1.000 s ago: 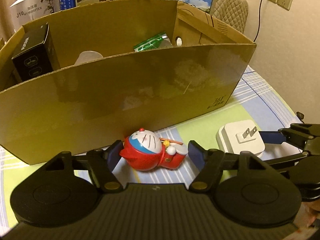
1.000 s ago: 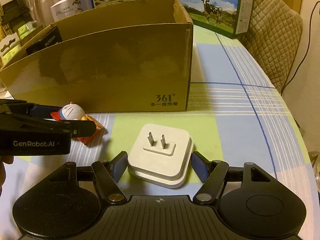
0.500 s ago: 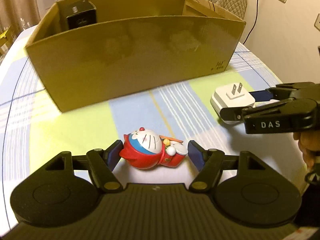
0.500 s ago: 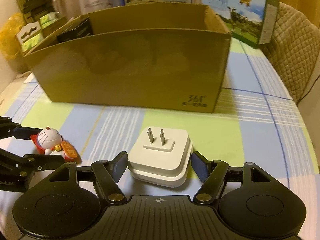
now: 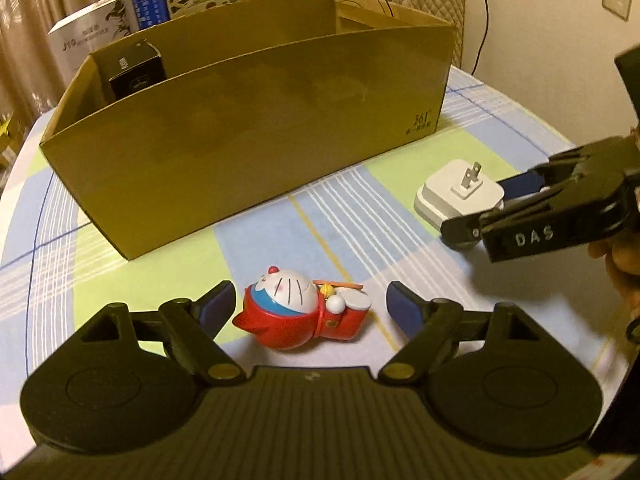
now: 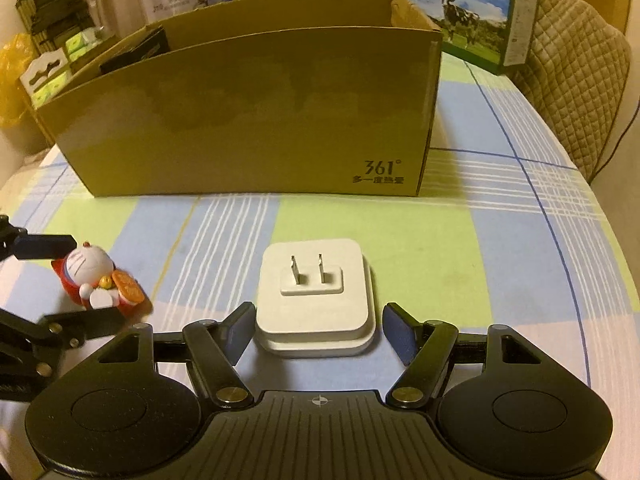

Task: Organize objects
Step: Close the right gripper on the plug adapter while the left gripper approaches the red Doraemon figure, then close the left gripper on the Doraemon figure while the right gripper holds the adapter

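Striped tabletop (image 6: 500, 240) is carrying both pieces: my left gripper (image 5: 310, 306) is opening, fingers clear of the toy (image 5: 304, 314); my right gripper (image 6: 318, 330) is straddling the charger (image 6: 316, 300) ungripped; withdrawing comes next, I judge.

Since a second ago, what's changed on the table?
Both grippers drew back from the box, bringing the toy and charger along. The left gripper is now opening, pads off the toy. The right gripper brackets the charger as before.

Red-and-blue toy (image 5: 302, 312), white charger (image 6: 316, 296), brown box (image 6: 256, 120), green-blue striped tablecloth (image 6: 500, 248).
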The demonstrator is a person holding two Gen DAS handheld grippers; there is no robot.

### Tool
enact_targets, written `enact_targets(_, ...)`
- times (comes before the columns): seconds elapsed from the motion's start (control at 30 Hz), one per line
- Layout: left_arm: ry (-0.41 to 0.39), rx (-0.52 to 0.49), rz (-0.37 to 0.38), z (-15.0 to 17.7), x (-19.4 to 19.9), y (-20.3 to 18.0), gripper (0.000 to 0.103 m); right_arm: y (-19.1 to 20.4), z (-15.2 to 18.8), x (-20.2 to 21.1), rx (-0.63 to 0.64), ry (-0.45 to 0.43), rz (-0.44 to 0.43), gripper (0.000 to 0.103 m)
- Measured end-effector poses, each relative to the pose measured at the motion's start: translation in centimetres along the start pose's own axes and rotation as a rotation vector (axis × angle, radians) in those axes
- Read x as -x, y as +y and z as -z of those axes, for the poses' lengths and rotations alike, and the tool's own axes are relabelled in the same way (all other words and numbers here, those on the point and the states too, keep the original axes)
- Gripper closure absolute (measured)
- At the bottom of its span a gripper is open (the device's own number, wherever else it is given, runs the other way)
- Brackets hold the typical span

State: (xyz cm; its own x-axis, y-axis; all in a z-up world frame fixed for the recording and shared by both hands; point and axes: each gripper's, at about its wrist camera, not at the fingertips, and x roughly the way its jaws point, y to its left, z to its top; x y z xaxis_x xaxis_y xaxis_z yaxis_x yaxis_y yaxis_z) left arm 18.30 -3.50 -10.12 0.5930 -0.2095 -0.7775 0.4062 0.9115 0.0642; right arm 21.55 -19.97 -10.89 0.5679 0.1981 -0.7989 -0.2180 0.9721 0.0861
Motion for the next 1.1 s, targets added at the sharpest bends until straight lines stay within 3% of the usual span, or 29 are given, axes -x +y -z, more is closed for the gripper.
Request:
enact_targets(0.33, 0.018, -0.016, -0.009, 0.4, -1.3, -0.2, 0.029, 0.3, 0.0, -0.1, 0.016, -0.010, 0.011, 0.036)
enact_targets(0.4, 0.018, -0.013, -0.016, 0.5, -1.3, -0.1, 0.034, 0.4, 0.0, -0.1, 0.019, -0.011, 0.011, 0.036)
enact_targets(1.1, 0.034, 0.015, -0.027, 0.8, -0.6, -0.2, 0.035, 0.6, 0.1, -0.4, 0.039, -0.022, 0.018, 0.036)
